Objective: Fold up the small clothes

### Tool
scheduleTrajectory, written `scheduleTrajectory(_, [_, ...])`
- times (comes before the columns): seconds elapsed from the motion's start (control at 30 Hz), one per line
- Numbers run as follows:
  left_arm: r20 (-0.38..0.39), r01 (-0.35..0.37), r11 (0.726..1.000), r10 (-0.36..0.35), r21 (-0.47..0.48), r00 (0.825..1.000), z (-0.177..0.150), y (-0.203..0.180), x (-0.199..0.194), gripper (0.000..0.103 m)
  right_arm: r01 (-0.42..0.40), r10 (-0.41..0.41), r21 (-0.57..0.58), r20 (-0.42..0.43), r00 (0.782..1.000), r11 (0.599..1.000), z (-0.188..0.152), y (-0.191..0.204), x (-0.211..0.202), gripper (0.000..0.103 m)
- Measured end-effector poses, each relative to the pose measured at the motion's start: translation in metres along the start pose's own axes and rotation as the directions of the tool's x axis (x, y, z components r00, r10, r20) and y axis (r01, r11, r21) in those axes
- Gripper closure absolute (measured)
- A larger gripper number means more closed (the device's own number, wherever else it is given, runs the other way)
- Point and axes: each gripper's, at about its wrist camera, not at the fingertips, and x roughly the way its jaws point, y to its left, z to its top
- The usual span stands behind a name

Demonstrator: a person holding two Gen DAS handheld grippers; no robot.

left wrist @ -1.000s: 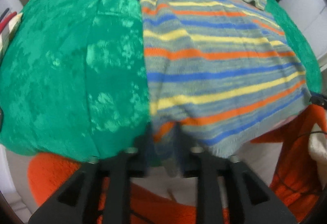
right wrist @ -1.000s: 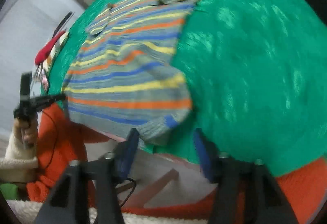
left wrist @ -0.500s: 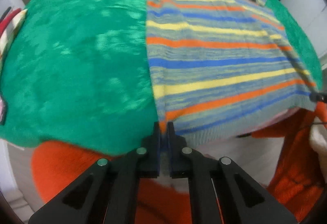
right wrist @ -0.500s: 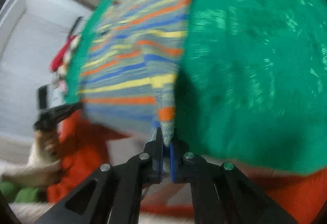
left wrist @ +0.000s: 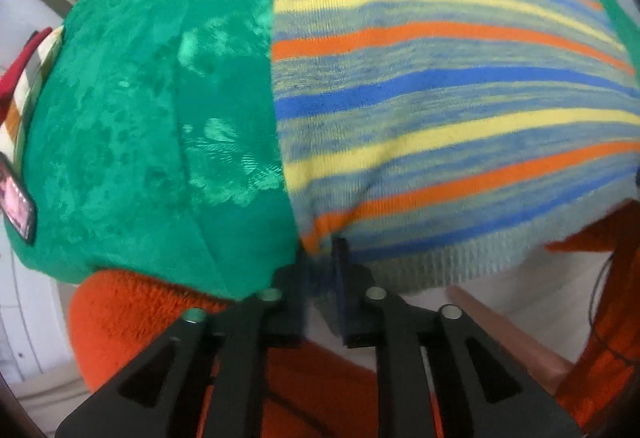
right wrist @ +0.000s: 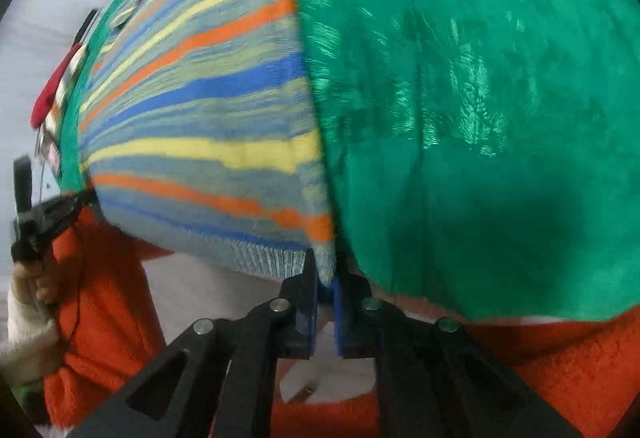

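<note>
fingers (right wrist: 307, 302) of the right gripper (right wrist: 325, 290) are pinched on the bottom right corner of the striped sweater (right wrist: 208, 126). the left gripper (left wrist: 320, 270) has its fingers (left wrist: 340, 278) a little apart around the bottom left corner, and i cannot tell if they hold it tight. the sweater lies flat on the green cloth (left wrist: 152, 110) that covers the surface, with its hem hanging over the near edge. its stripes are blue, yellow and orange. under the edge sits the person's fuzzy orange clothing (right wrist: 560, 366).
</note>
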Motion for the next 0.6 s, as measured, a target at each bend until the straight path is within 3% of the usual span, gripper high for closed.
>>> scheduleTrajectory(0.03, [0.023,0.004,1.000,-0.004,-0.010,1.000,-0.001,0.007,-0.012,0.059,0.013,-0.013,-0.023,0.010,1.000,1.000,-0.001,0.002,-0.012,0.076])
scheduleTrajectory(0.07, [0.055,0.011,1.000,-0.010,-0.024,0.998,-0.002,0.012,-0.024,0.050,0.030,-0.029,-0.043,0.031,0.999,0.999,-0.001,0.004,-0.025,0.064])
scheduleTrajectory(0.1, [0.097,0.017,0.999,-0.013,-0.041,0.995,-0.001,0.018,-0.038,0.037,0.076,-0.069,-0.078,0.089,0.994,0.994,0.001,0.007,-0.048,0.061])
scheduleTrajectory(0.17, [0.193,0.019,0.997,-0.004,-0.078,0.981,0.013,0.029,-0.067,0.028,0.162,-0.139,-0.126,0.180,0.974,0.979,0.009,0.014,-0.079,0.056])
scheduleTrajectory(0.23, [0.285,0.026,0.993,0.009,-0.117,0.958,0.028,0.034,-0.079,0.020,0.275,-0.211,-0.190,0.302,0.930,0.942,0.034,0.026,-0.114,0.049])
scheduleTrajectory(0.3, [0.371,0.021,0.985,0.045,-0.172,0.927,0.038,0.038,-0.078,0.016,0.355,-0.234,-0.246,0.411,0.881,0.902,0.065,0.042,-0.133,0.040])
scheduleTrajectory(0.37, [0.431,-0.023,0.972,0.125,-0.234,0.894,0.050,0.047,-0.061,0.016,0.369,-0.195,-0.306,0.474,0.859,0.878,0.096,0.062,-0.132,0.037])
scheduleTrajectory(0.47, [0.446,-0.080,0.951,0.213,-0.297,0.869,0.051,0.041,-0.041,0.016,0.374,-0.125,-0.440,0.498,0.858,0.817,0.150,0.103,-0.098,0.037])
scheduleTrajectory(0.53, [0.462,-0.089,0.949,0.227,-0.301,0.857,0.040,0.038,-0.033,0.016,0.425,-0.165,-0.491,0.488,0.857,0.760,0.190,0.120,-0.057,0.038])
scheduleTrajectory(0.6, [0.455,-0.132,0.953,0.248,-0.271,0.855,0.031,0.041,-0.023,0.016,0.473,-0.227,-0.490,0.480,0.847,0.732,0.216,0.121,-0.024,0.038])
